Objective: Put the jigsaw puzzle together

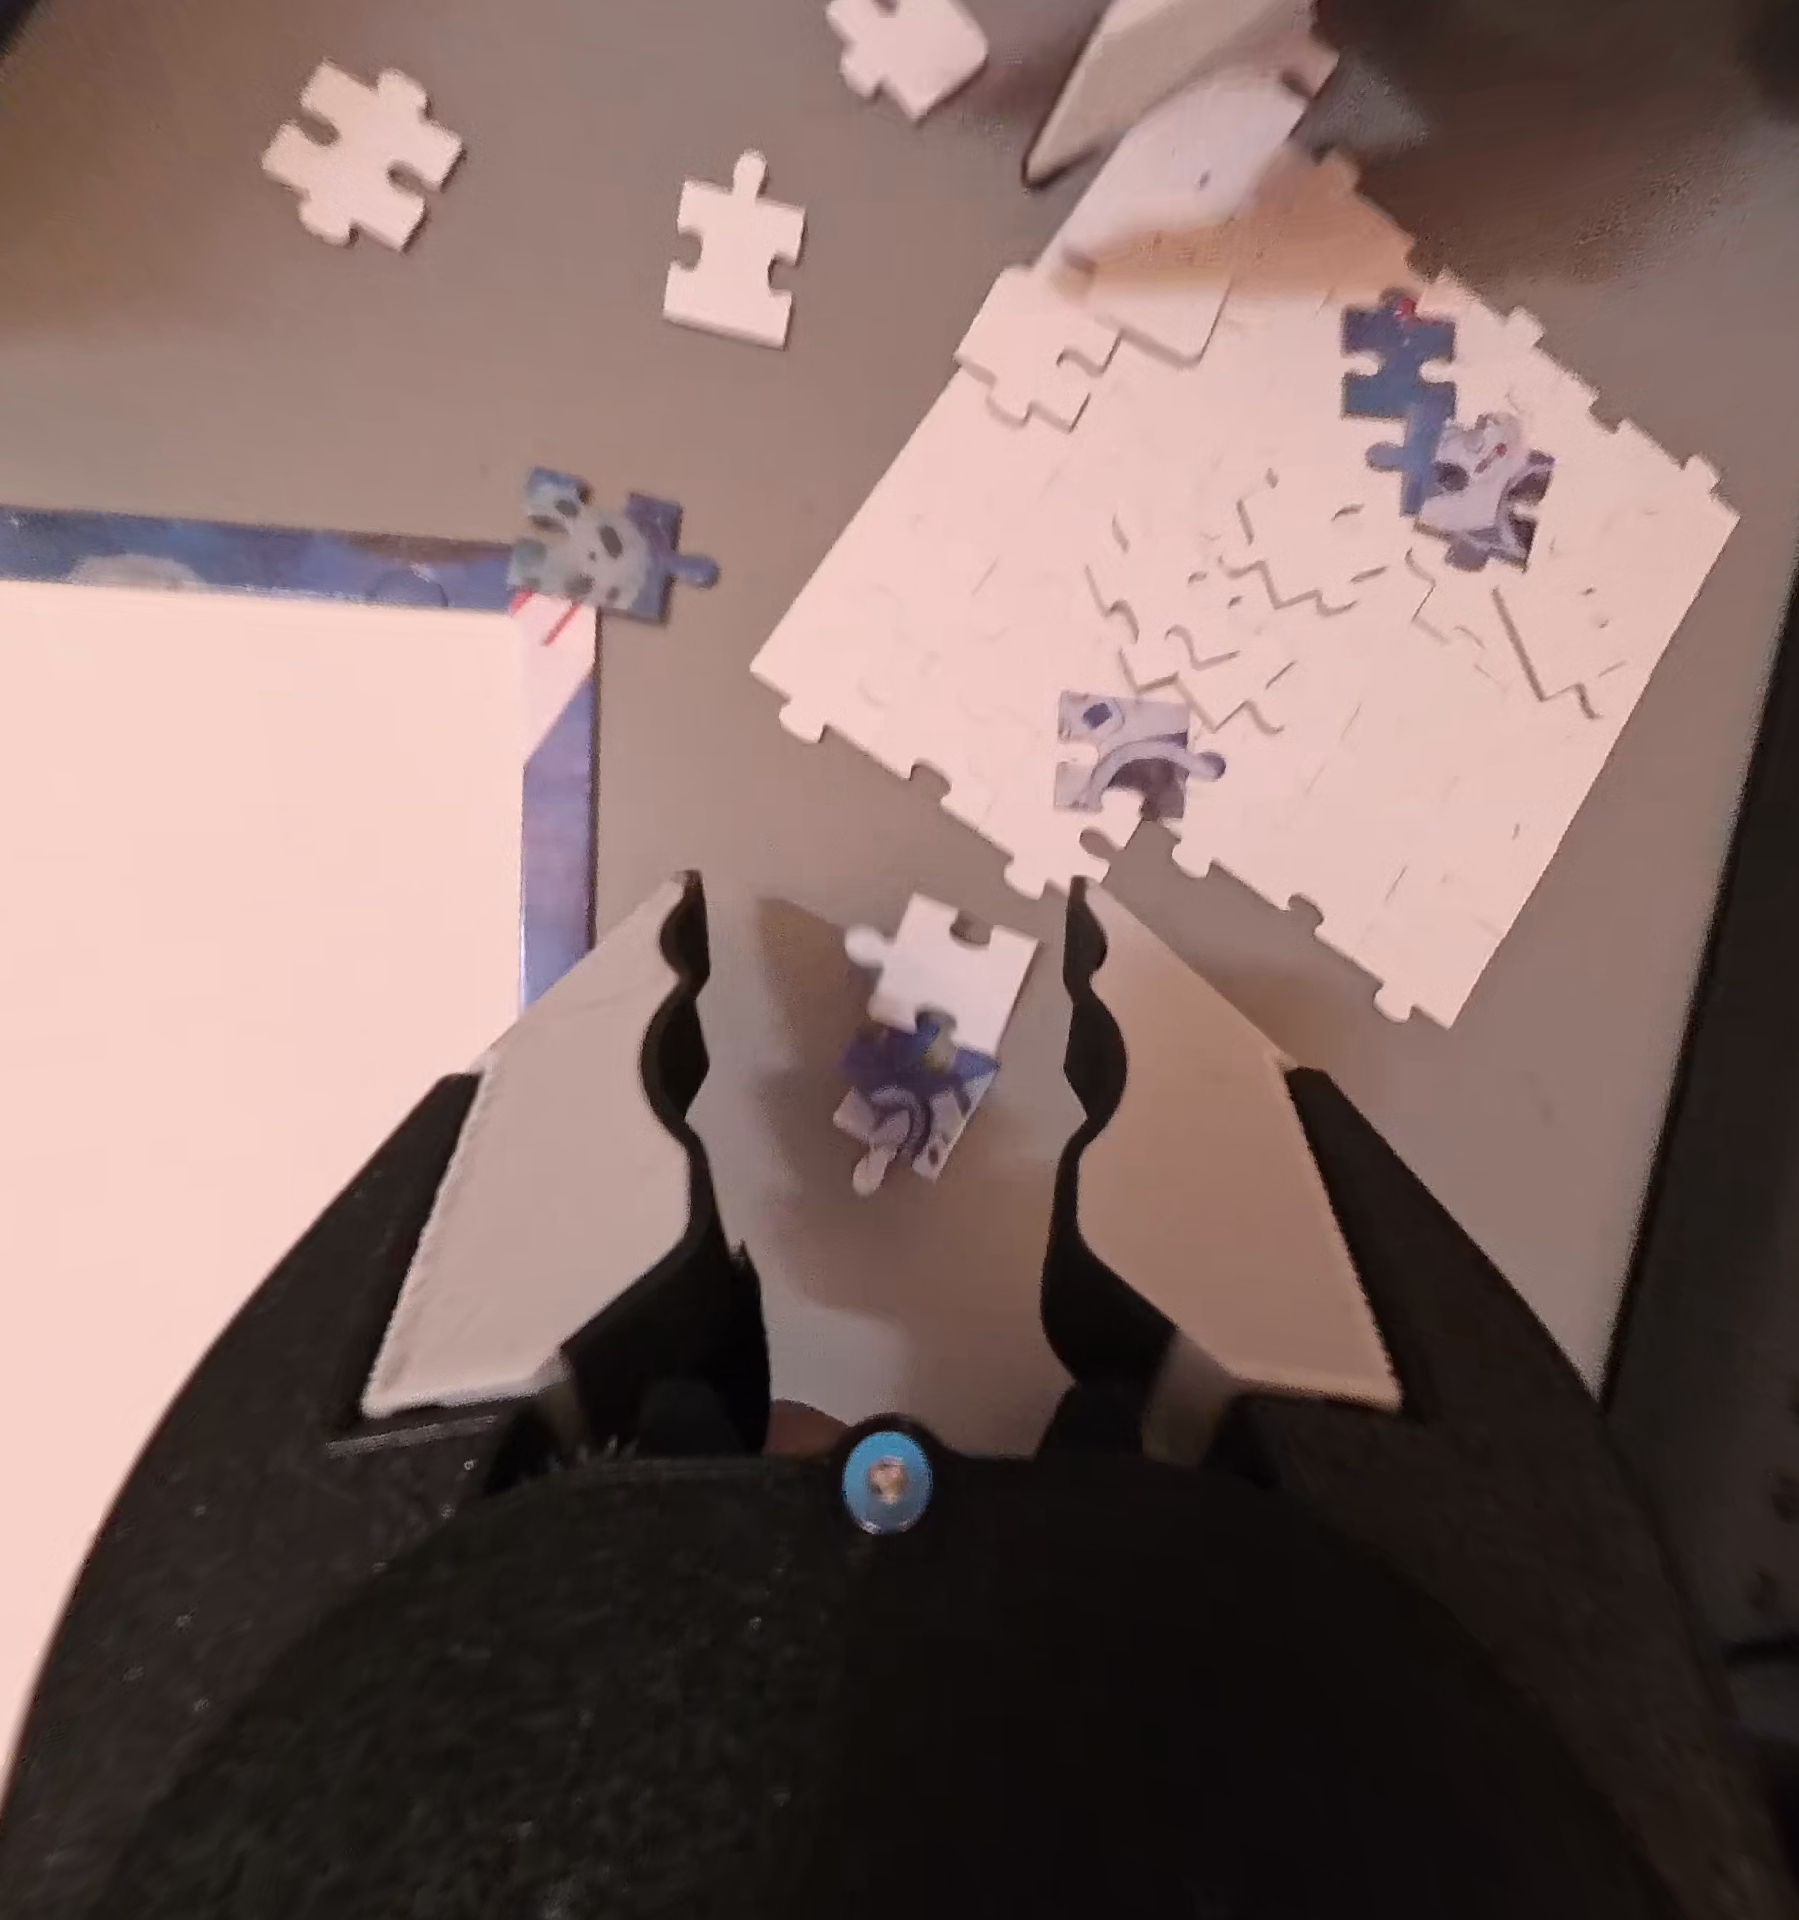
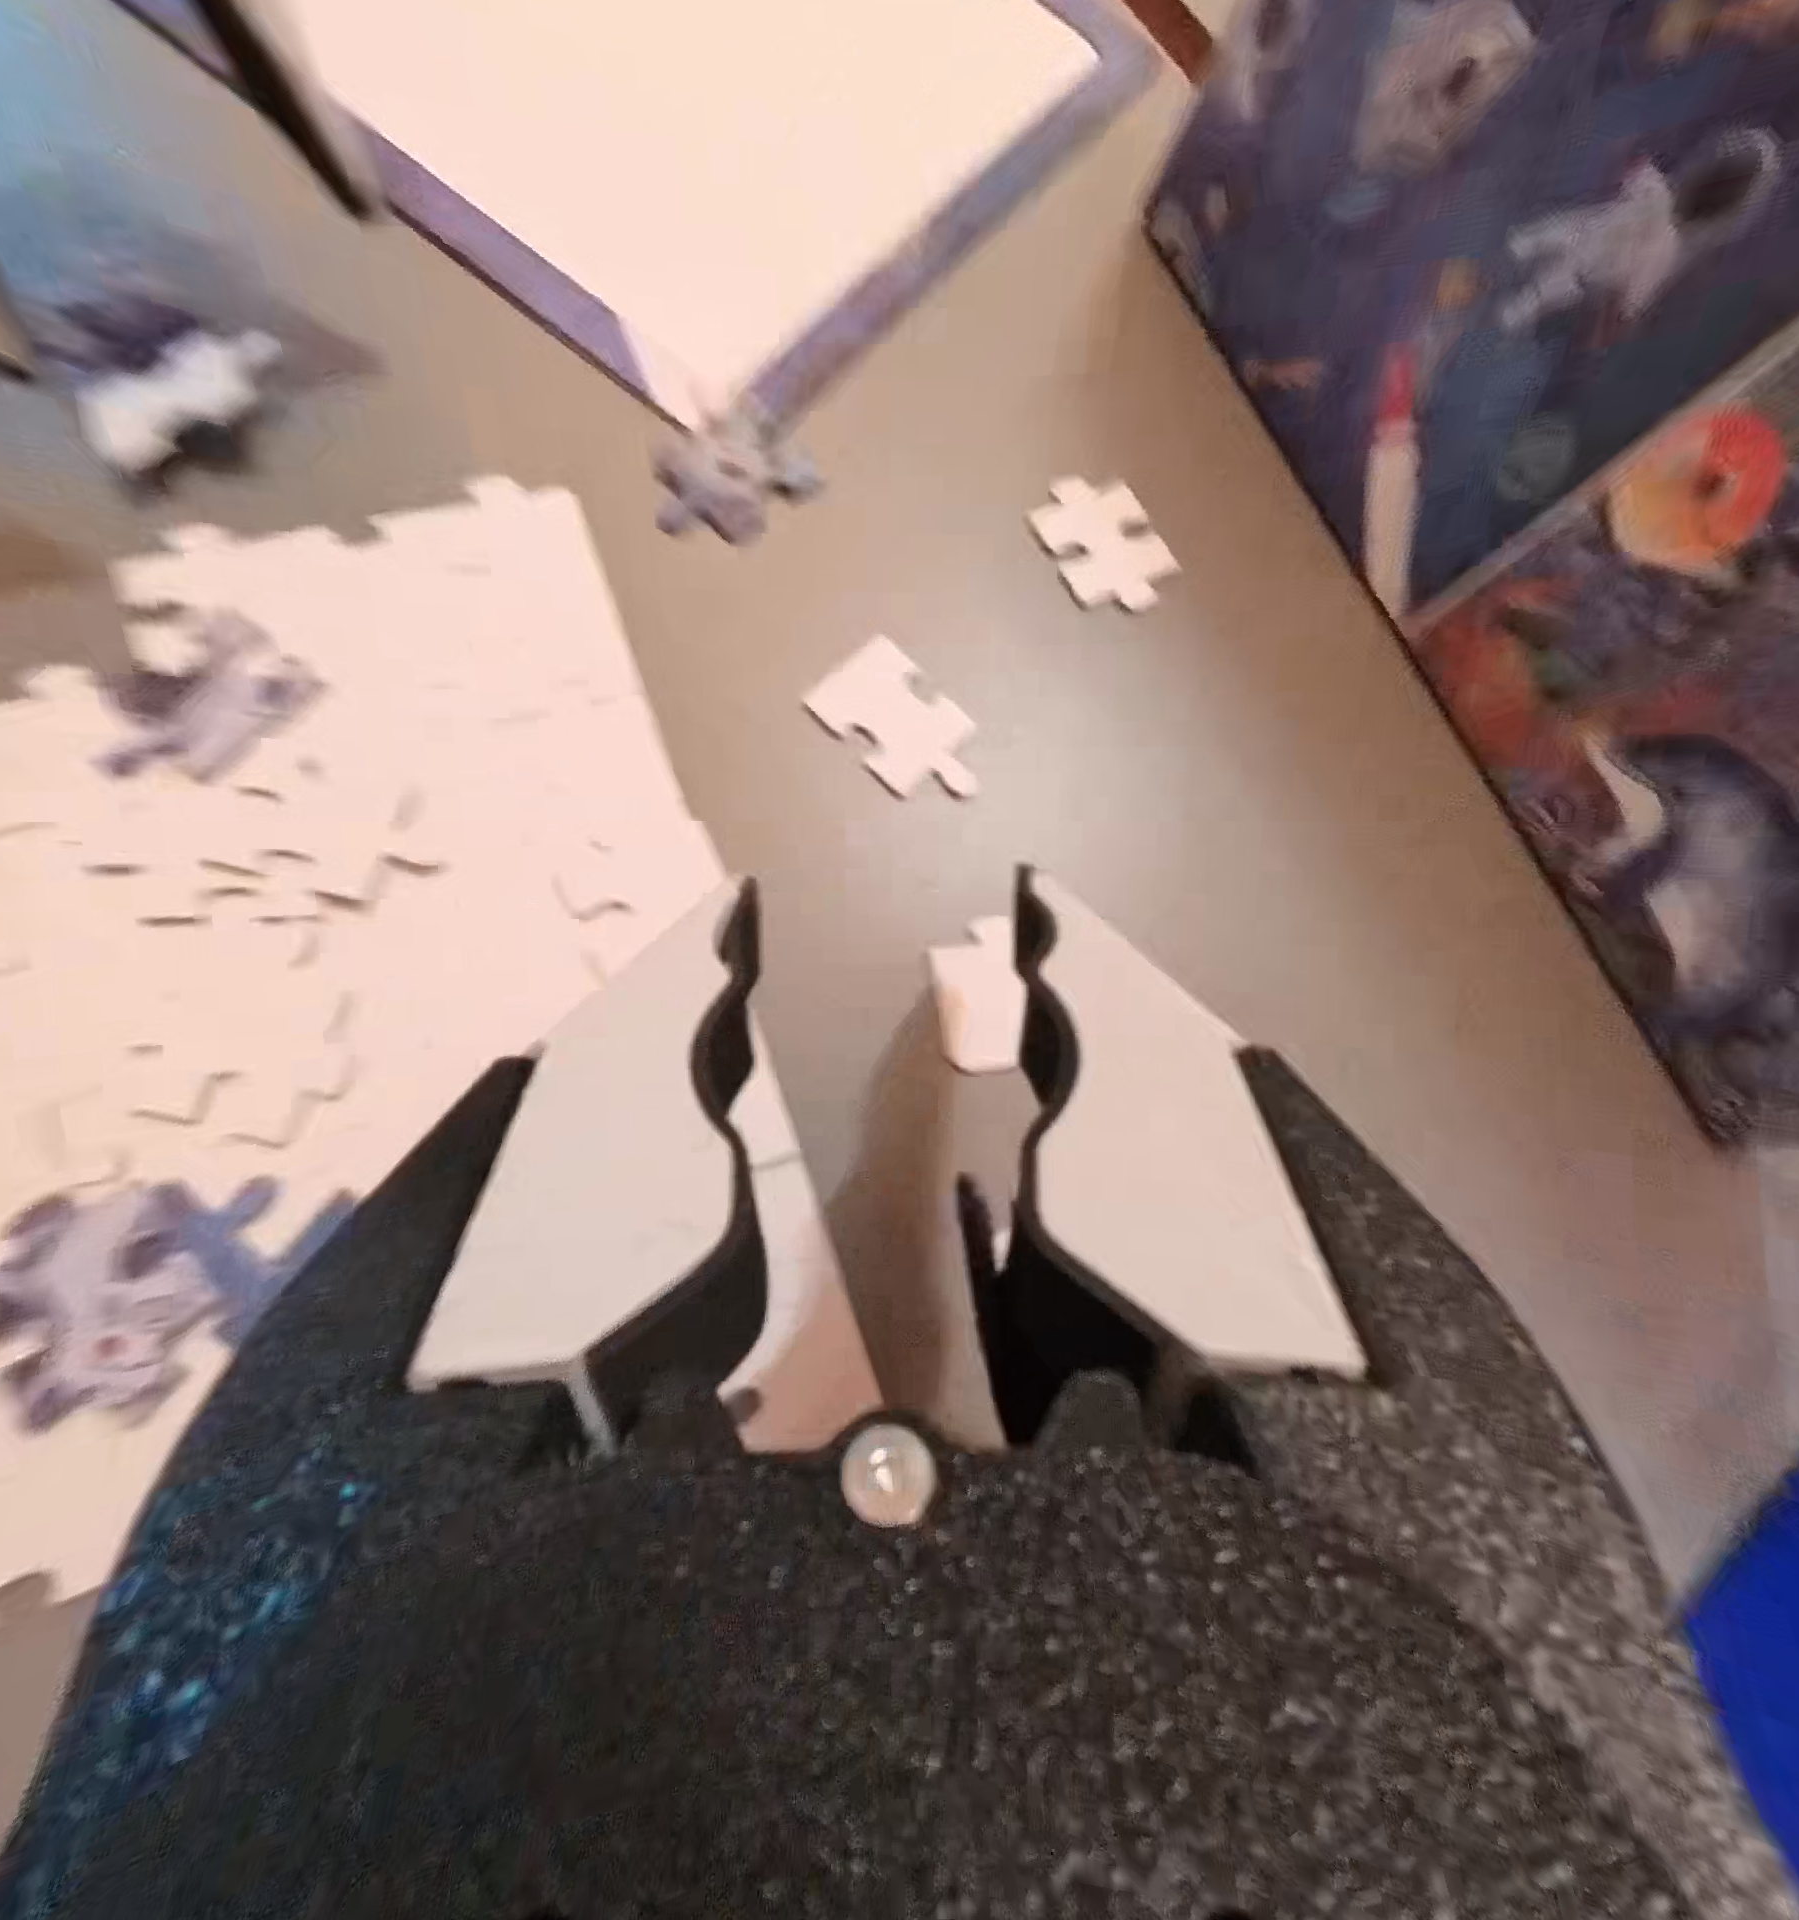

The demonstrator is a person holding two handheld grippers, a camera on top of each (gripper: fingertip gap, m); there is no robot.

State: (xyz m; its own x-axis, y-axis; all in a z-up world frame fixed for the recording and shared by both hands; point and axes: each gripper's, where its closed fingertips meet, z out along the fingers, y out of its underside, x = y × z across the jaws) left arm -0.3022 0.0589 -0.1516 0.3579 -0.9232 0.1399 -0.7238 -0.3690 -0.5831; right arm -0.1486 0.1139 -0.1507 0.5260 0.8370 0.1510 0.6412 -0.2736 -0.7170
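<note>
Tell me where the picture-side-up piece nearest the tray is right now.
In the left wrist view, the blue printed piece lies on the grey table at the tray's far right corner, overlapping the blue frame, left of the large face-down white sheet of joined pieces.

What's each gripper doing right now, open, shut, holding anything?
Left gripper: open, empty, over two loose pieces.
Right gripper: open; white piece against one finger, not clamped.

Your right gripper (image 2: 884,904) hangs with jaws parted over the grey table (image 2: 1134,883), a white puzzle piece (image 2: 973,1003) against its right finger; face-down joined pieces (image 2: 355,831) lie left.
</note>
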